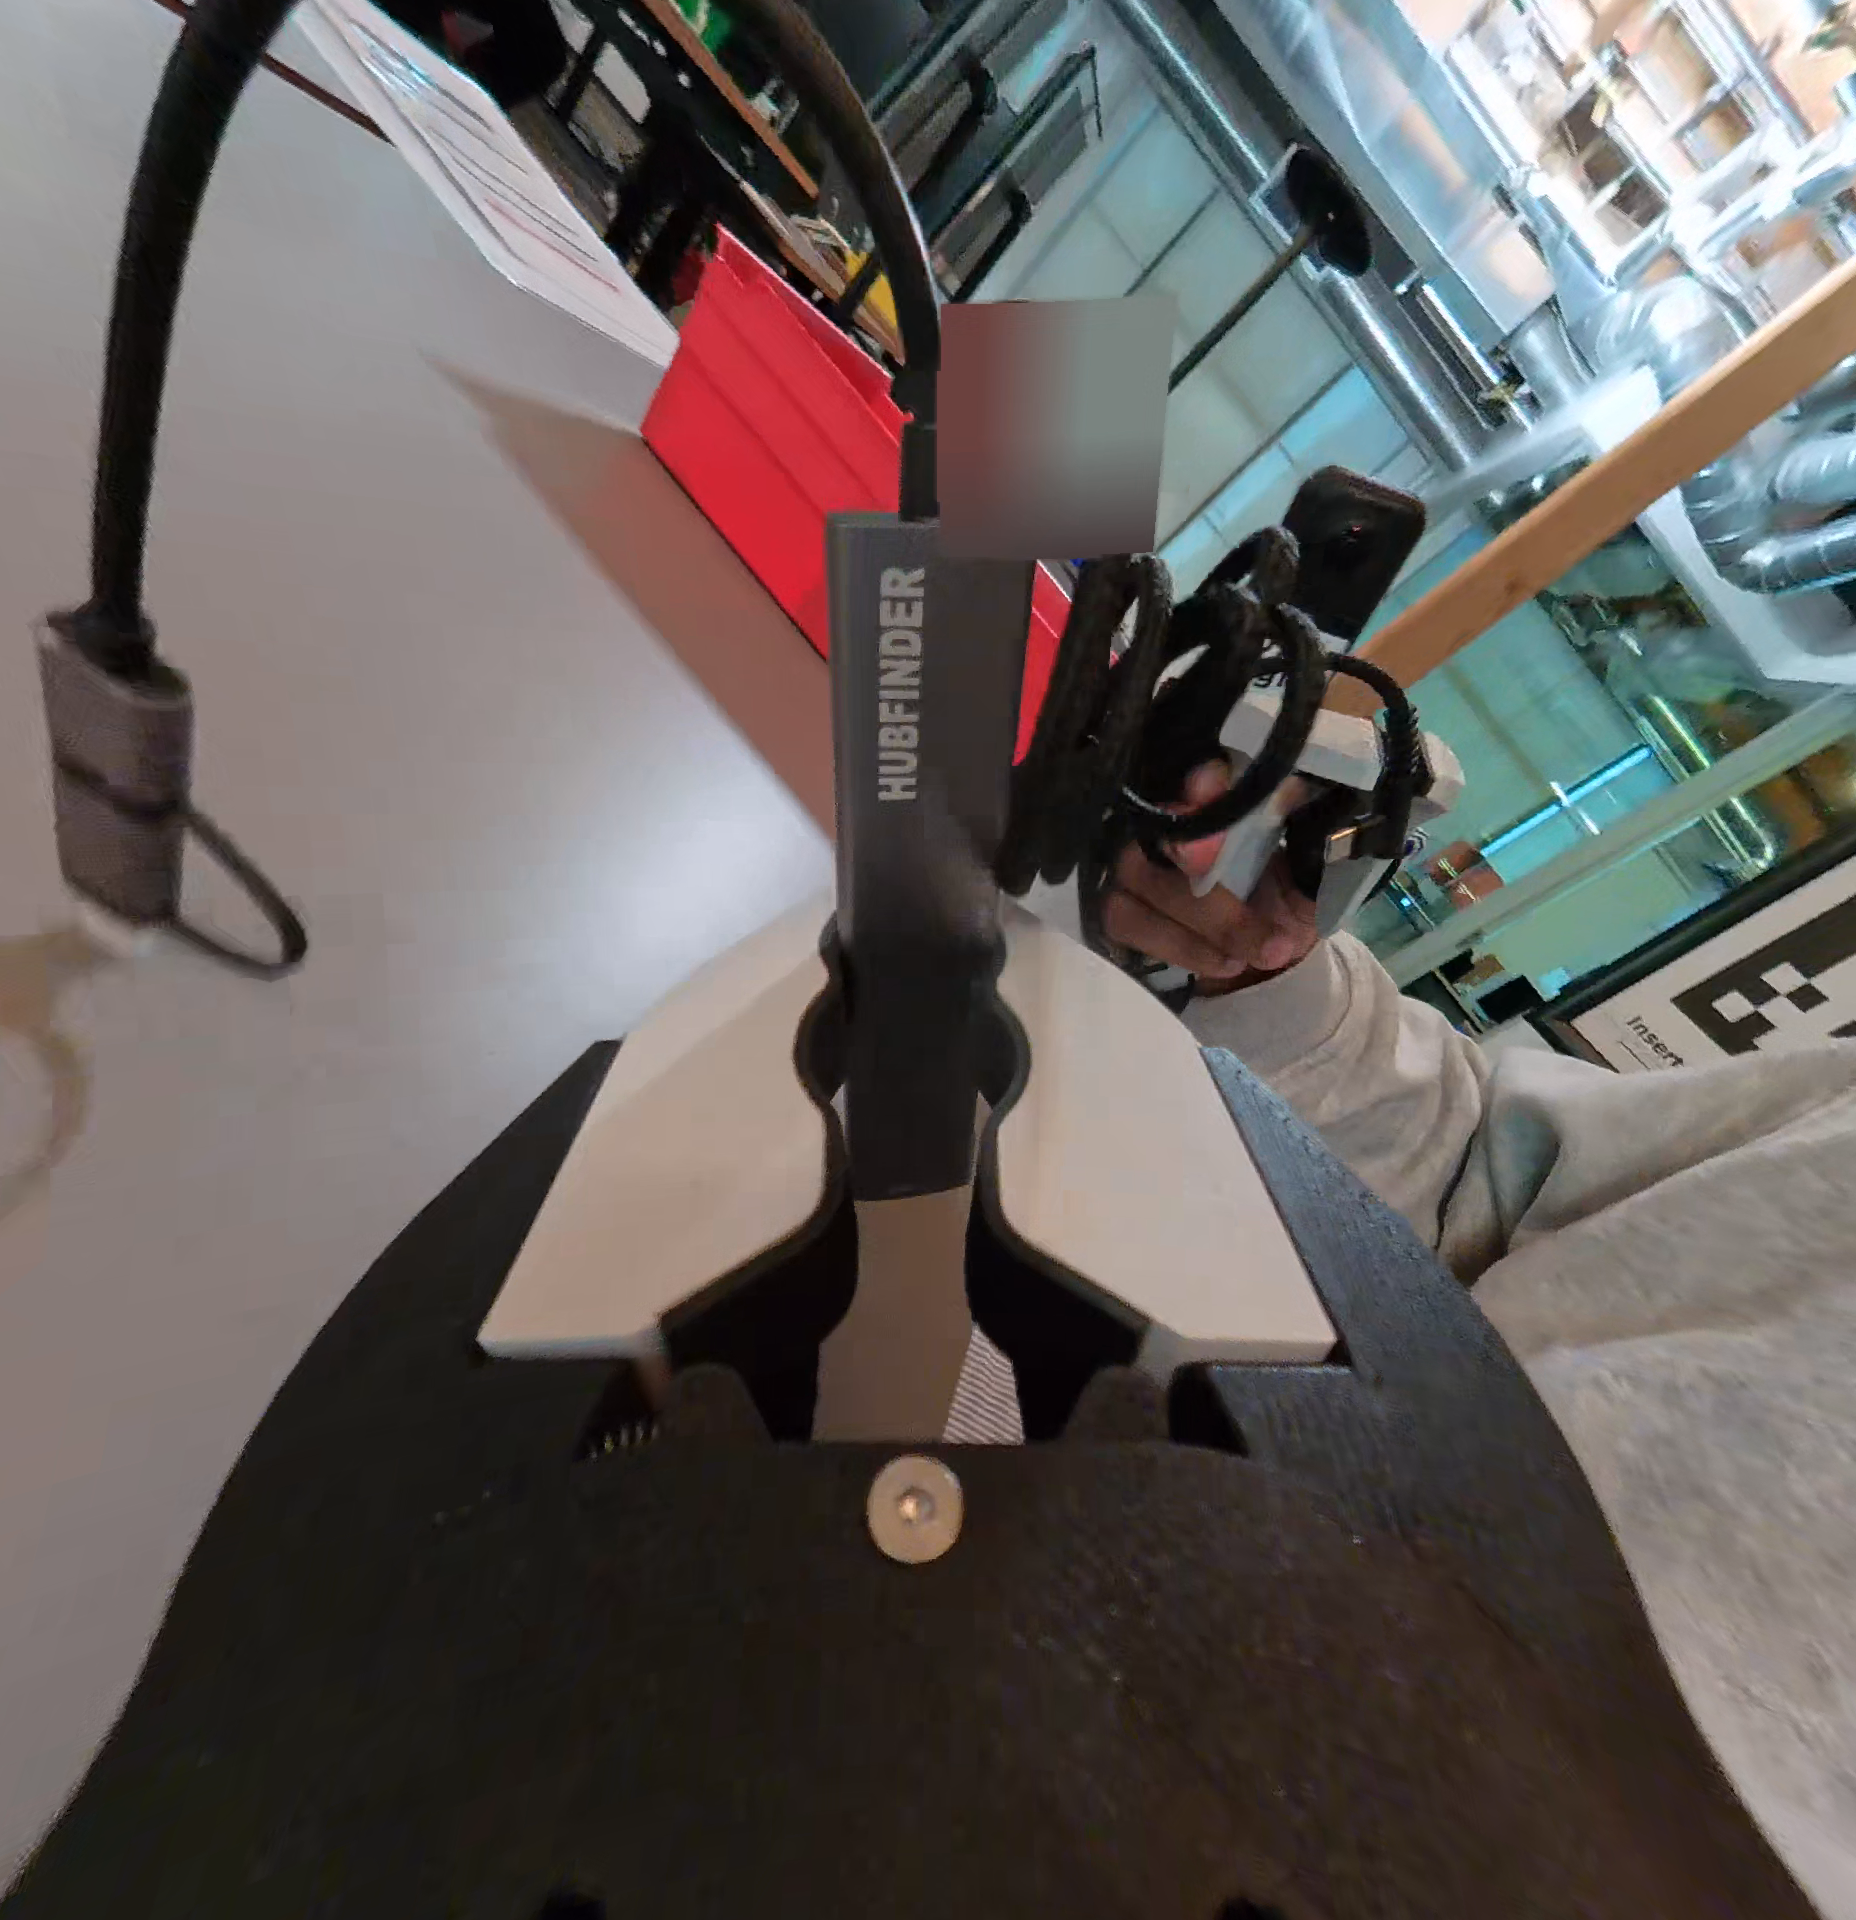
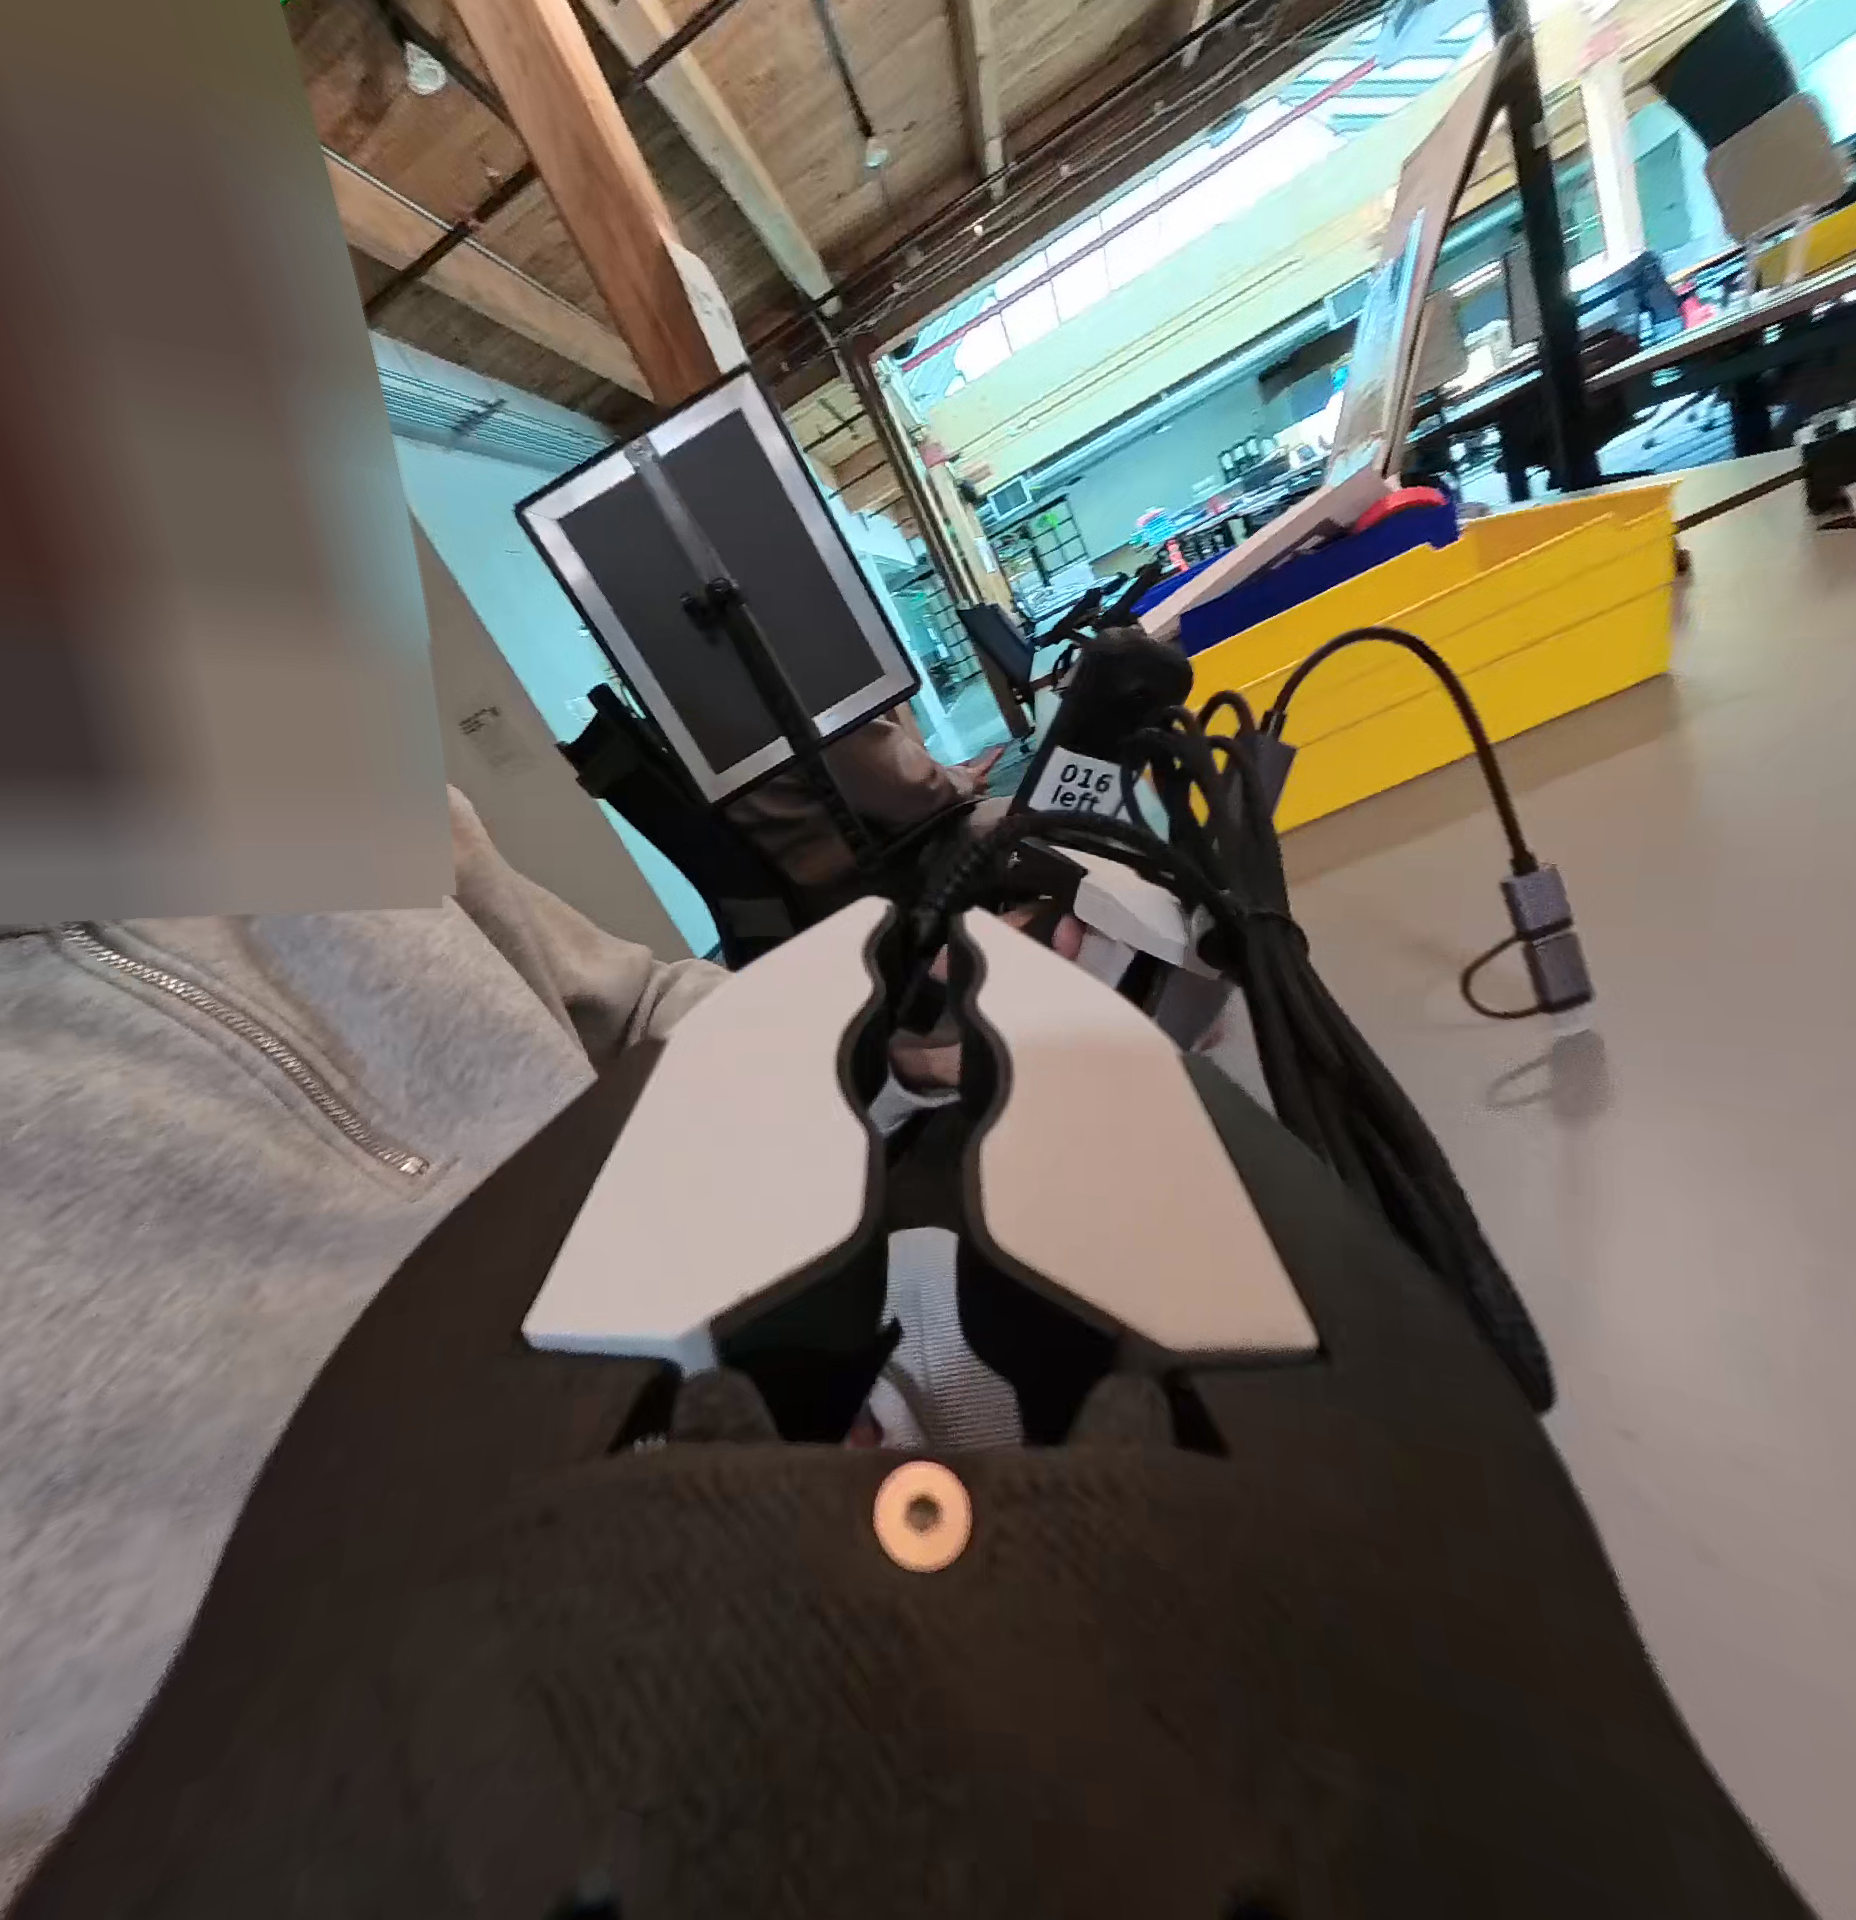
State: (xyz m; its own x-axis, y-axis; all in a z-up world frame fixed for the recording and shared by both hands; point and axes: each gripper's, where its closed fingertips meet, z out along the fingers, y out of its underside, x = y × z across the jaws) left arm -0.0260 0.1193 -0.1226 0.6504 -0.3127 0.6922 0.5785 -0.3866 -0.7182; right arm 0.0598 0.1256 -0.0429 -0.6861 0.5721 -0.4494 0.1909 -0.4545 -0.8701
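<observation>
Here the hub, a slim dark grey bar with pale lettering on its side, stands upright in the middle of the left wrist view, pinched between the white fingers of the left gripper, whose jaws are closed narrow against its lower end. From its top a black braided cable arcs over to the upper left of the frame and drops to a grey plug with a small wire loop, hanging just above the pale table. To the right of the hub a hand in a grey sleeve holds the other gripper, draped in a coil of black cord. Behind sit a red bin and a white box. In the right wrist view the right gripper has its jaws drawn narrow on a strand of the black cord at the tips; the coil hangs down its right side. The grey plug dangles at the right of that frame over the table, with a yellow bin beyond and a grey zipped top at the left.
</observation>
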